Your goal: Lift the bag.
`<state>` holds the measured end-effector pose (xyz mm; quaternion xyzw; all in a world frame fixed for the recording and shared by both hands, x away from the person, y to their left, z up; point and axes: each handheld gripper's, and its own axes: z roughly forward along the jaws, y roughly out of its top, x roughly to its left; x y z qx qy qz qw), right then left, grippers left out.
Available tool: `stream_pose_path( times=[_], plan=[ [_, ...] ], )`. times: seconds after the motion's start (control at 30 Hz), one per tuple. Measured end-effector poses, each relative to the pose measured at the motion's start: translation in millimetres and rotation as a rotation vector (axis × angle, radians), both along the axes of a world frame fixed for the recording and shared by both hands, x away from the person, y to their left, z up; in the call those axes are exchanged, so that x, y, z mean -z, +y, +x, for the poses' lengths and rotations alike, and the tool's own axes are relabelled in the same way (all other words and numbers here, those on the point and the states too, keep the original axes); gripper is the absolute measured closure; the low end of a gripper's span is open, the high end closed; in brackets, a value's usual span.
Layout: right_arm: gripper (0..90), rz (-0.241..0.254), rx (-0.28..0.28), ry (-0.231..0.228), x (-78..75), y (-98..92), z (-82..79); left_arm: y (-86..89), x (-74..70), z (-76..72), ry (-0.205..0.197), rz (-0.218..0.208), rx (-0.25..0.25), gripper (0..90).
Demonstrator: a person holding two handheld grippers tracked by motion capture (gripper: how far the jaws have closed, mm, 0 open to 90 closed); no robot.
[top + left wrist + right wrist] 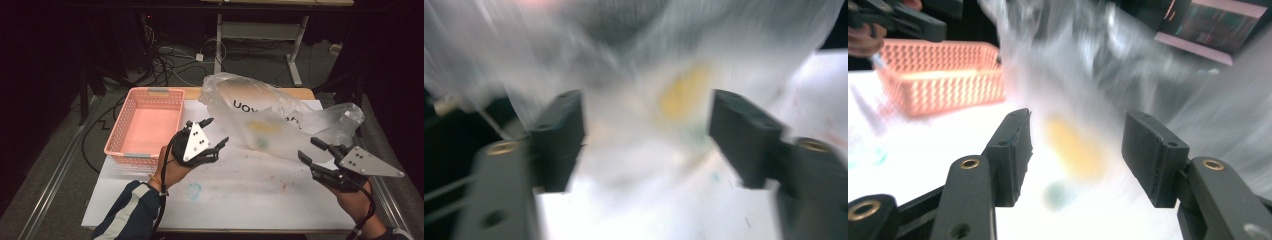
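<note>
We are approaching clear plastic bag lying across far right of white table, yellow item inside. Left gripper and right gripper both gaping, holding nothing, flanking bag for two-sided grab. Pink basket waiting left, probably as destination.

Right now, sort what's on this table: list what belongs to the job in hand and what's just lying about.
In the job:
- clear plastic bag with something yellow inside
- left gripper, open, aimed at the bag
- right gripper, open, aimed at the bag

Lying about:
- pink basket, empty, left of the bag
- white table cover, stained
</note>
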<state>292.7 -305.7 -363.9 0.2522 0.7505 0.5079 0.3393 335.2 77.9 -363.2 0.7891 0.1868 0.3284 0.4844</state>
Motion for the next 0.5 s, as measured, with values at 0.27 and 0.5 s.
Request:
stream_pose_path(
  times=[0.27, 0.5],
  plan=[
    [29.6, -0.071, -0.011, 0.034, 29.7, -7.8, -9.3, 41.3, 55.2, -35.6, 0.097, 0.097, -0.033, 16.5],
    [24.2, -0.075, 0.038, 0.049, 41.7, -21.8, -1.4, 84.5, 70.0, -51.6, 0.137, 0.1, -0.117, 16.5]
  ],
)
